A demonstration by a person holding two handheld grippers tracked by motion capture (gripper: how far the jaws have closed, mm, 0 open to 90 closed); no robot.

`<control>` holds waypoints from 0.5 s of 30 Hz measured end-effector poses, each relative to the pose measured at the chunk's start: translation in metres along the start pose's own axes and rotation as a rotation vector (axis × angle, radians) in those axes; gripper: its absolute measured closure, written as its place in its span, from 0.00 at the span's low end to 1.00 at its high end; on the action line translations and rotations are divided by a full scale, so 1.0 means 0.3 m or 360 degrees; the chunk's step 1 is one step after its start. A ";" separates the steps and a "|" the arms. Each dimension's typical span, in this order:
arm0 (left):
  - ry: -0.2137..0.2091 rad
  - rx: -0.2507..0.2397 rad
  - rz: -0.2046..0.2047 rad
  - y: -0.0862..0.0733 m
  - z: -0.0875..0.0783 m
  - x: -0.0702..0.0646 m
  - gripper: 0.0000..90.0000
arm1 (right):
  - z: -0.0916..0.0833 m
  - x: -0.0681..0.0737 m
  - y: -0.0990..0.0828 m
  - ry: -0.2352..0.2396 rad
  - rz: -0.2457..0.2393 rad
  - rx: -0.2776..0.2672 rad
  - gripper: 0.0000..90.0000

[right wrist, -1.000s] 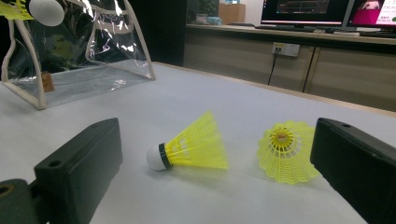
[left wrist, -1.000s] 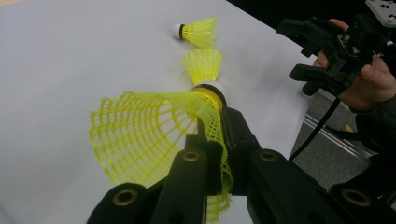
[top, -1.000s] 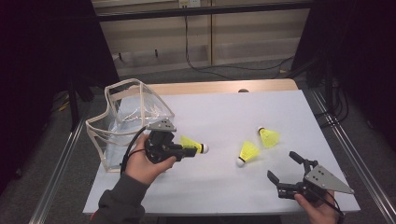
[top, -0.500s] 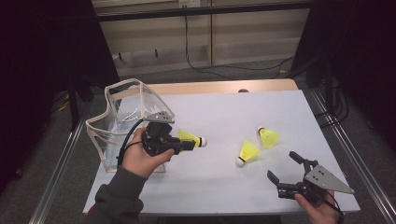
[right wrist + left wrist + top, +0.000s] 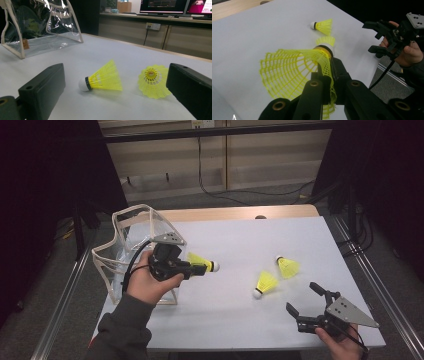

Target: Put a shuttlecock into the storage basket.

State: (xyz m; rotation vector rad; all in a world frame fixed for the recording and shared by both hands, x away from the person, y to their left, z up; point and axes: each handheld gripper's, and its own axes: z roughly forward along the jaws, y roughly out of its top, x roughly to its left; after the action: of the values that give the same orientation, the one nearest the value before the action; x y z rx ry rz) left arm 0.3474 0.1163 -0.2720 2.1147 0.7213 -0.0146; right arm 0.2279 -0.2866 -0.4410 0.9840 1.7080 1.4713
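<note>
Left gripper [image 5: 200,268], clamped on a yellow shuttlecock [image 5: 202,262], has lifted it off the tabletop [image 5: 240,240] beside the clear bag [image 5: 132,232] at the left edge; bagging likely next. Right gripper [image 5: 306,302] rests wide open.

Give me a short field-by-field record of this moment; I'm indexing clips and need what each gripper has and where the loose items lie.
left gripper: shut on the skirt of a yellow shuttlecock, lifted off the table beside the clear bag
right gripper: open, holding nothing, near the table's front right corner
loose shuttlecocks: two on the white table, the near shuttlecock on its side, the far shuttlecock beside it
clear bag: standing at the table's left edge, mouth open
</note>
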 end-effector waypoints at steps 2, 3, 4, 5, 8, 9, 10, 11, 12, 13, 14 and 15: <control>0.0006 0.0005 0.0003 0.005 -0.004 0.002 0.97 | 0.000 0.000 0.000 0.0000 0.0000 0.0000 0.02; 0.0008 0.0001 -0.0001 0.008 -0.006 0.003 0.97 | 0.000 0.000 0.000 0.0000 -0.0004 -0.0001 0.02; 0.0009 0.0000 -0.0004 0.010 -0.007 0.004 0.97 | 0.000 0.000 0.000 0.0000 -0.0003 -0.0001 0.02; 0.0013 0.0006 -0.0002 0.013 -0.009 0.005 0.97 | 0.000 0.000 0.000 -0.0001 -0.0002 -0.0001 0.02; 0.0017 0.0003 -0.0010 0.021 -0.014 0.009 0.97 | -0.001 -0.001 0.000 -0.0002 -0.0003 -0.0002 0.02; 0.0019 0.0002 -0.0007 0.024 -0.017 0.010 0.97 | -0.001 -0.001 0.000 -0.0001 -0.0002 -0.0002 0.02; 0.0022 0.0000 -0.0011 0.026 -0.019 0.010 0.97 | -0.001 -0.001 0.001 -0.0002 -0.0003 -0.0002 0.02; 0.0025 0.0001 -0.0009 0.029 -0.021 0.011 0.97 | -0.001 -0.001 0.001 -0.0002 -0.0003 -0.0002 0.02; 0.0026 0.0002 -0.0007 0.031 -0.022 0.012 0.97 | -0.001 -0.001 0.001 -0.0002 -0.0002 -0.0002 0.02; 0.0035 -0.0002 -0.0011 0.033 -0.023 0.012 0.97 | -0.001 0.000 0.001 -0.0002 -0.0003 -0.0002 0.02; 0.0041 0.0002 -0.0011 0.036 -0.024 0.013 0.97 | -0.001 0.000 0.001 -0.0002 -0.0003 -0.0002 0.02; 0.0045 0.0008 -0.0007 0.038 -0.026 0.014 0.97 | -0.001 0.000 0.001 -0.0001 -0.0002 -0.0002 0.02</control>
State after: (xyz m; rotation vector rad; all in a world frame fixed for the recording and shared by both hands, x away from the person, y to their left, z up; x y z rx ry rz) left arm 0.3547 0.1191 -0.2598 2.1220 0.7437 0.0110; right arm 0.2277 -0.2868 -0.4408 0.9823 1.7066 1.4709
